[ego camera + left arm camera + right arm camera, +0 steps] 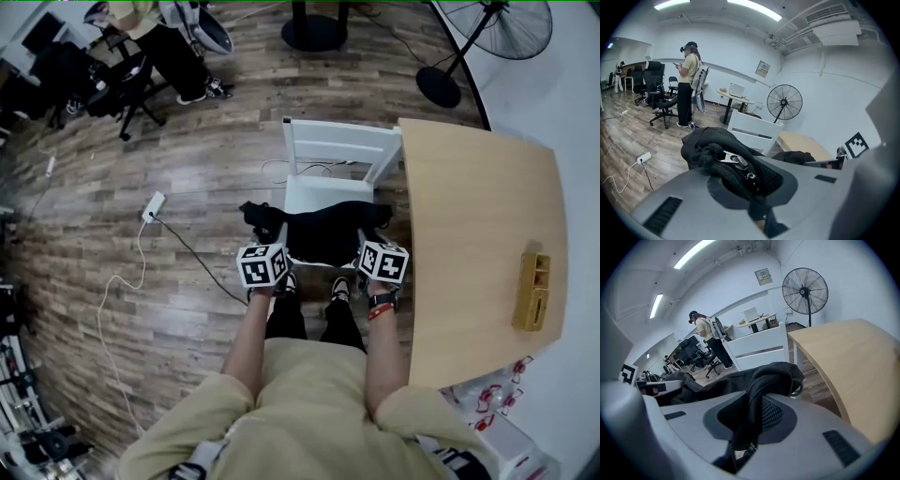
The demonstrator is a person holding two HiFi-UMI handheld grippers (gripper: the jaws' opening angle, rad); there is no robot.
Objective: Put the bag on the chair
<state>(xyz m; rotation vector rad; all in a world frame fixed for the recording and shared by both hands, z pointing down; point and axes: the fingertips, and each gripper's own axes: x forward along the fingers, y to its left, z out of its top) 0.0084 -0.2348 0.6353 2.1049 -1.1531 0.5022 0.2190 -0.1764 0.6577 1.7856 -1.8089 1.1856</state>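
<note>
A black bag (323, 232) hangs stretched between my two grippers, just over the front of the white chair (330, 150). My left gripper (278, 246) is shut on the bag's strap with its metal buckle (733, 160) at the bag's left end. My right gripper (364, 242) is shut on a padded mesh strap (761, 399) at the bag's right end. In the left gripper view the chair's white back (752, 132) stands just beyond the bag (715, 145). The right gripper view shows the same chair back (757, 351) behind the bag (740, 378).
A light wooden table (478, 244) stands close to the right of the chair, with a wooden holder (532, 291) on it. A pedestal fan (487, 33) is at the far right. A standing person (689, 84) and office chairs (112, 84) are at the far left. A power strip (153, 206) and cables lie on the floor.
</note>
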